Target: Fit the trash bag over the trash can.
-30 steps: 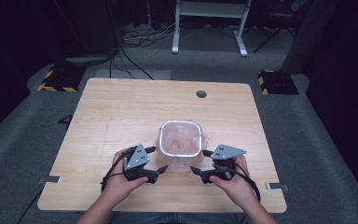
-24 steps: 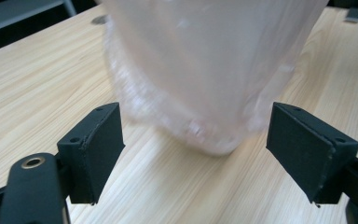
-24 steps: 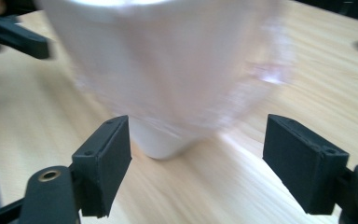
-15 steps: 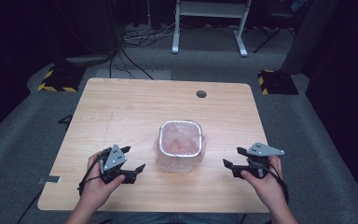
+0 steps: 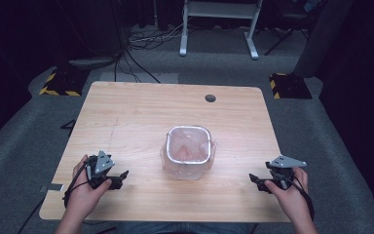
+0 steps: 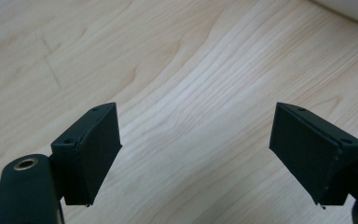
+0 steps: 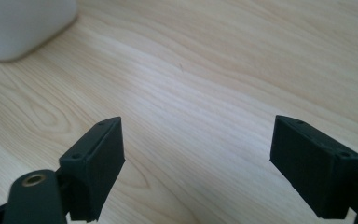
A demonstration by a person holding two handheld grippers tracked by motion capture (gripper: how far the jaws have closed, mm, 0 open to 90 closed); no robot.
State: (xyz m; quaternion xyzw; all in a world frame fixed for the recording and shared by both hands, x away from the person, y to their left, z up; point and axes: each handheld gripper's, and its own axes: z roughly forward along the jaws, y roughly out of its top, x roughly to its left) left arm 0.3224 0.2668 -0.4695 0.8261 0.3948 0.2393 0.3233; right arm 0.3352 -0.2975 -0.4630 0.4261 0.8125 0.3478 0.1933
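A square white container (image 5: 189, 148) lined with a clear plastic bag stands in the middle of the wooden table (image 5: 141, 112). My left gripper (image 5: 120, 178) rests near the front left of the table, well to the left of the container, open, with only bare wood between its jaws (image 6: 196, 140). A corner of the container (image 6: 349, 7) shows at the top right of the left gripper view. My right gripper (image 5: 254, 182) sits near the front right edge, open; its jaws (image 7: 196, 149) have just been opening further, with nothing between them. The container (image 7: 23, 23) lies off to its upper left.
A dark round hole (image 5: 210, 98) sits near the table's far edge. Beyond the table, black and yellow striped blocks (image 5: 58, 83) lie on the grey floor with cables and a white metal frame (image 5: 219, 19). Bare wood surrounds the container.
Both hands have drawn apart from the container's sides, the left gripper going left and the right gripper going right, toward the table's front corners. The container stays in place.
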